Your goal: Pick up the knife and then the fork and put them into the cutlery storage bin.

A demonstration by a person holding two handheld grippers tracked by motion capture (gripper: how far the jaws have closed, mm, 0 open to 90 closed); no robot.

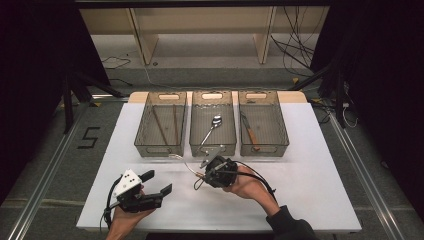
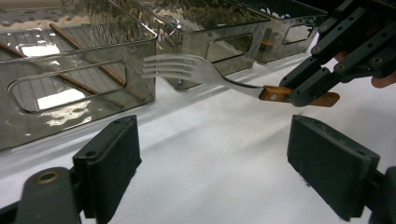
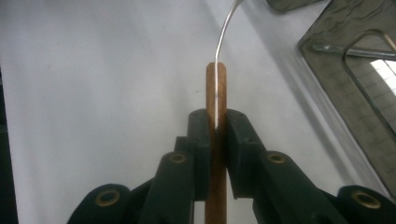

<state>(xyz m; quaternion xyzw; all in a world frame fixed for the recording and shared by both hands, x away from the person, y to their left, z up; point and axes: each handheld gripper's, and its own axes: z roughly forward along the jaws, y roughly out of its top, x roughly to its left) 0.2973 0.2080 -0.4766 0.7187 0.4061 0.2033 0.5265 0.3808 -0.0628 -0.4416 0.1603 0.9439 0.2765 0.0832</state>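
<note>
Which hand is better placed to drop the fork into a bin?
Right: its tool is shut on the fork handle, near the bins. The left tool is open.

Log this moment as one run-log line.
right gripper: shut on fork handle | fork: lifted off table | left gripper: open, idle | bins: chopsticks, spoon, knife

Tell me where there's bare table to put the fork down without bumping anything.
Free: the white table right of the right gripper, and the strip left of the chopstick bin. Crowded: the back row of bins, and the front middle between the fork and the left gripper.
</note>
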